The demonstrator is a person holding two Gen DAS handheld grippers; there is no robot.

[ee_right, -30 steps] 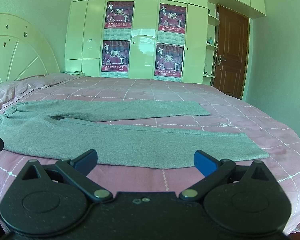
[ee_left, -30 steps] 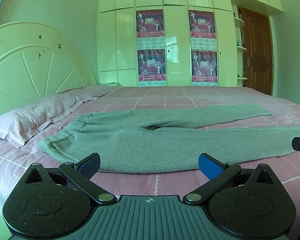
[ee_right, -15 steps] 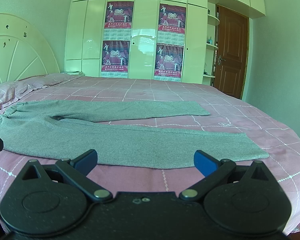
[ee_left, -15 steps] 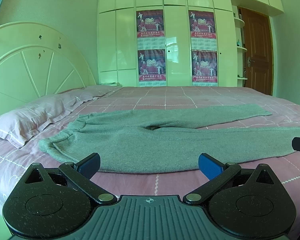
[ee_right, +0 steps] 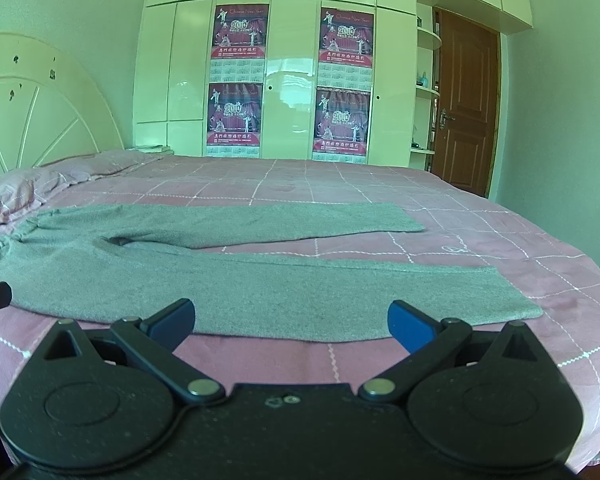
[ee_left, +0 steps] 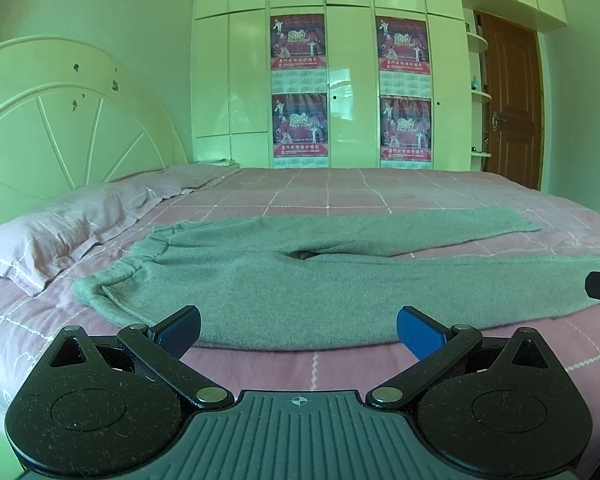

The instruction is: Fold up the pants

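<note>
Grey pants (ee_left: pixel 300 280) lie flat on the pink checked bed (ee_left: pixel 340 196), waistband to the left, both legs spread apart toward the right. My left gripper (ee_left: pixel 299 330) hovers open just short of the near edge of the pants, by the waist end. In the right wrist view the pants (ee_right: pixel 260 284) stretch across the frame, leg cuffs at right. My right gripper (ee_right: pixel 291 322) is open at the near edge of the near leg, nothing between its fingers. Each gripper's tip peeks into the other's view at the frame edge.
A pink pillow (ee_left: pixel 48 240) lies left of the waistband, against a cream headboard (ee_left: pixel 60 128). Behind the bed stand a cream wardrobe with red posters (ee_left: pixel 300 92) and a brown door (ee_left: pixel 512 108). The bed's right edge (ee_right: pixel 580 300) drops off past the cuffs.
</note>
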